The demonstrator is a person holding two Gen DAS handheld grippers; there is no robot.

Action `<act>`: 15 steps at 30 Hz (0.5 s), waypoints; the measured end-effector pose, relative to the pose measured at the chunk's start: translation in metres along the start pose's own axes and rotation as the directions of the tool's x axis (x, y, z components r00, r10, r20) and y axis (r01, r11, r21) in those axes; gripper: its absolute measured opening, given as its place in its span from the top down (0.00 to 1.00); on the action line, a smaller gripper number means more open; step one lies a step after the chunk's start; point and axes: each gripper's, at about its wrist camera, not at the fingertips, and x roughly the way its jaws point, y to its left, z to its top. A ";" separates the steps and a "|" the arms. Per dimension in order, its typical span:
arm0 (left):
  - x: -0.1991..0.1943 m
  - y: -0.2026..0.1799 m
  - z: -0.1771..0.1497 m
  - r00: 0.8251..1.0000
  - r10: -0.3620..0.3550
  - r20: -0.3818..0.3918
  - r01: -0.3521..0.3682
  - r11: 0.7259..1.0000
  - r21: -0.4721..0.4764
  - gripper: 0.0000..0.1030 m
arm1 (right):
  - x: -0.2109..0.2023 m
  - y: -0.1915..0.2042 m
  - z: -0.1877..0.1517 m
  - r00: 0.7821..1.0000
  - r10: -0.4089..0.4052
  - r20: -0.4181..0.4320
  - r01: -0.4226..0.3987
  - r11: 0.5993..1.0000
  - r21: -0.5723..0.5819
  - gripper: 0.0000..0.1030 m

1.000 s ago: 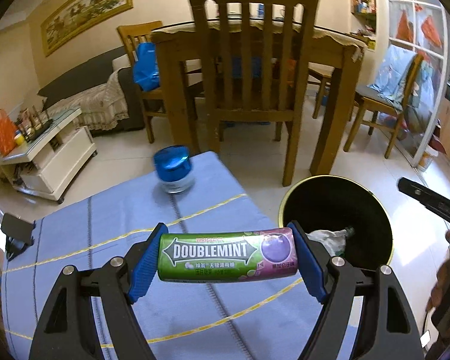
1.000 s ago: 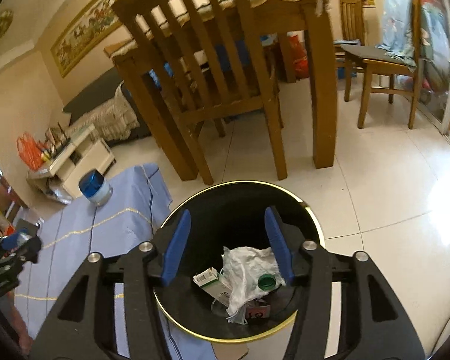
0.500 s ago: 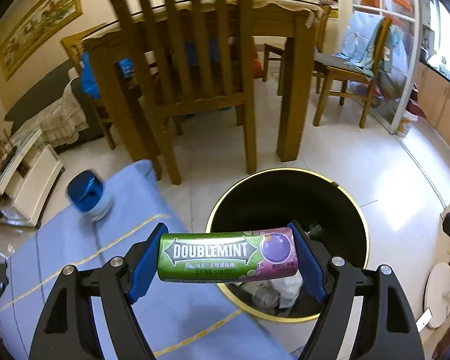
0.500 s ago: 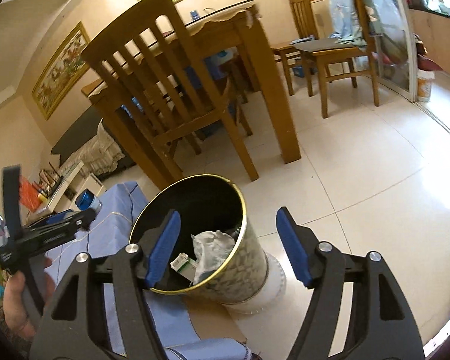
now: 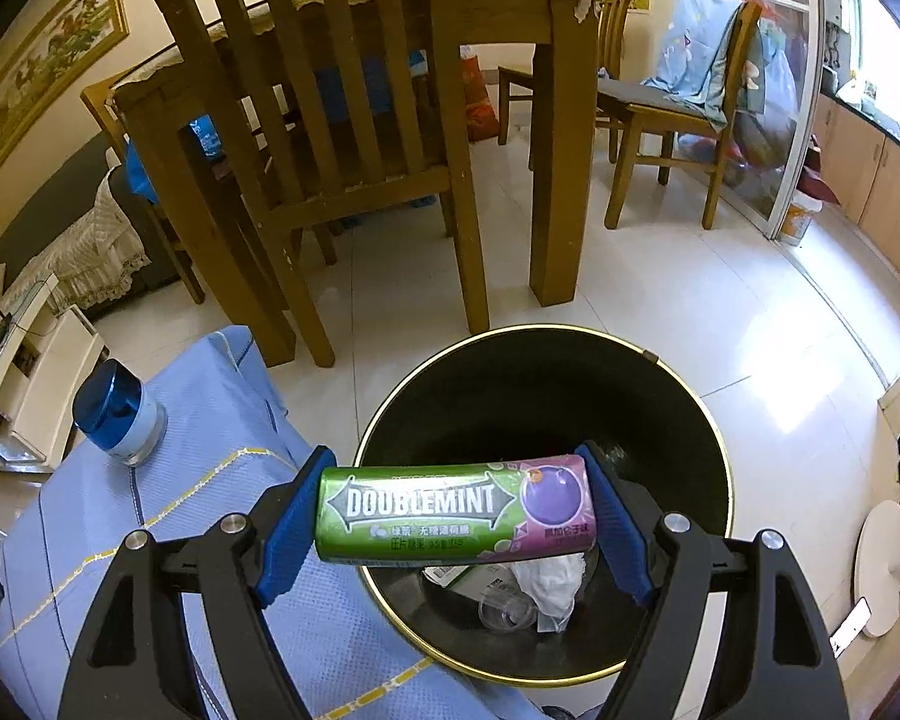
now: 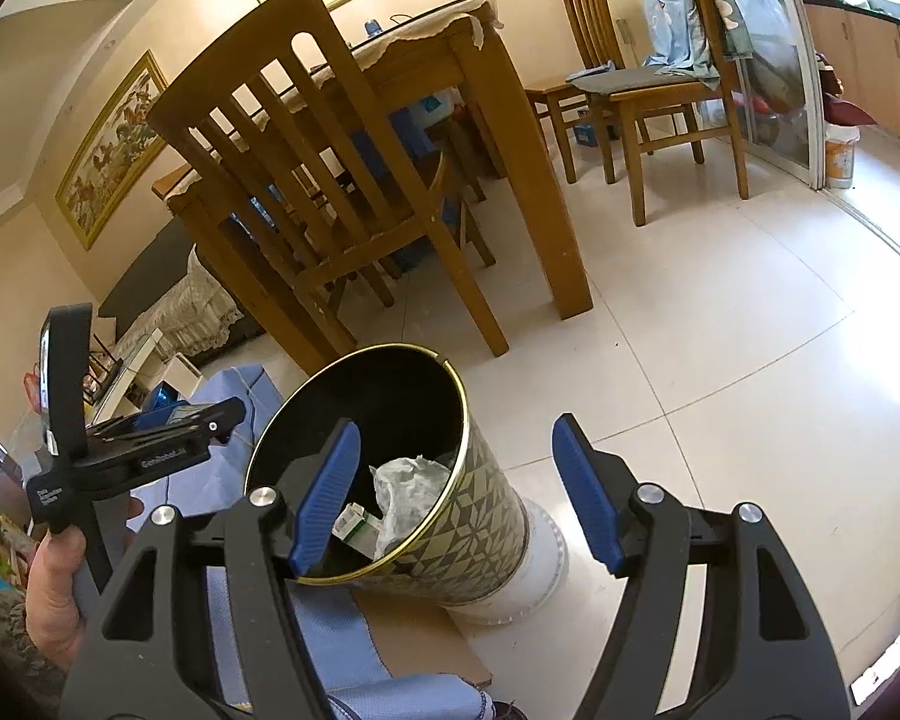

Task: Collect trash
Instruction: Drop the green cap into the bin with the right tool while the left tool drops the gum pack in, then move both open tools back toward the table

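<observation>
I'm holding the mint tube (image 5: 456, 513) crosswise in my left gripper (image 5: 456, 516), above the near rim of the trash bin (image 5: 678, 384), so that letting go should drop it among the paper and wrappers inside. Both pads pinch the tube's ends. My right gripper (image 6: 456, 492) hangs beside the bin, jaws spread wide, holding nothing.

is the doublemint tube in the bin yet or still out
Still out. The doublemint tube lies sideways, clamped in the left hand-held gripper, above the open trash bin, which holds crumpled paper.
</observation>
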 end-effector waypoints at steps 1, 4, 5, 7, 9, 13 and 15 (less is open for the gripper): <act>0.000 0.001 0.000 1.000 -0.012 -0.002 0.012 1.000 -0.001 0.24 | 0.001 0.003 0.002 1.000 -0.001 -0.001 0.001 1.000 -0.003 0.35; -0.002 0.004 0.000 0.999 -0.040 0.000 0.040 0.999 -0.008 0.23 | -0.002 0.008 0.003 1.000 -0.004 0.005 0.004 1.000 -0.012 0.33; -0.005 0.007 0.001 0.999 -0.052 0.006 0.053 0.999 -0.014 0.19 | -0.003 0.010 0.005 1.000 -0.004 0.006 0.004 1.000 -0.015 0.33; -0.011 0.010 -0.001 0.998 -0.067 0.018 0.067 0.998 -0.017 0.17 | -0.005 0.015 0.006 1.000 -0.006 0.008 0.006 1.000 -0.022 0.33; -0.018 0.013 -0.002 0.997 -0.067 0.031 0.067 0.998 -0.012 0.17 | -0.007 0.022 0.007 1.000 -0.004 0.009 0.005 1.000 -0.030 0.32; -0.041 0.025 -0.011 0.997 -0.047 0.068 0.049 0.999 -0.024 0.17 | -0.013 0.041 0.006 1.000 0.005 0.011 -0.005 0.998 -0.058 0.31; -0.055 0.037 -0.016 0.996 -0.031 0.087 0.035 0.999 -0.042 0.17 | -0.015 0.053 0.005 1.000 0.014 0.010 -0.013 0.997 -0.076 0.30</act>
